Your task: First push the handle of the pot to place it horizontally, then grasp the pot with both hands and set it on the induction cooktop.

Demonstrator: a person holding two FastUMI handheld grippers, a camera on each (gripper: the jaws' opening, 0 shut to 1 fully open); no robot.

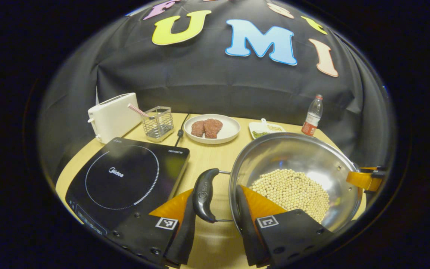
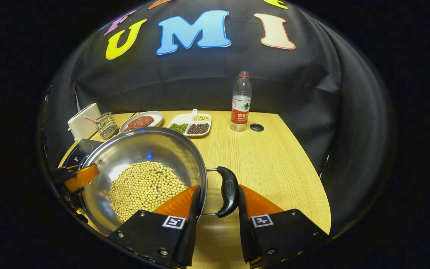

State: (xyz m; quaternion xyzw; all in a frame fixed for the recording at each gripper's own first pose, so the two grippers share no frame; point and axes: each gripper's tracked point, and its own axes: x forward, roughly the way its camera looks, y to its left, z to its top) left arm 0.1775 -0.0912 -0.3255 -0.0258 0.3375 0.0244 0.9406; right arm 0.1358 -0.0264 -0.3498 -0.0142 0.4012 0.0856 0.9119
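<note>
A light wooden table [image 2: 271, 160] is seen carrying everything, and places are given here relative to the large round stainless-steel pot [image 1: 293, 157], which sits on the table with a heap of pale yellow beans [image 1: 291, 188] in its bowl. To the pot's left in the left gripper view, a flat black induction cooktop [image 1: 125, 179] with a ring of white dots lies just beside it, apart from the pot. Behind the cooktop, farther from the pot, a white toaster [image 1: 112, 116] and a small wire-mesh basket [image 1: 158, 123] holding a striped straw are seen. Beyond the pot's far rim stand a white round plate with pieces of red meat [image 1: 212, 129], a white divided dish of green, dark and pale beans [image 2: 192, 125], and a clear plastic bottle with a red cap and label [image 2: 240, 102]. The left tool [image 1: 215, 207] is set around the pot's black curved handle [image 1: 204, 194], one finger outside the handle and the other inside the pot rim; whether both press cannot be told. The right tool [image 2: 218, 203] straddles the opposite black handle [image 2: 228, 191] likewise, one finger over the rim, the other outside, contact uncertain.
</note>
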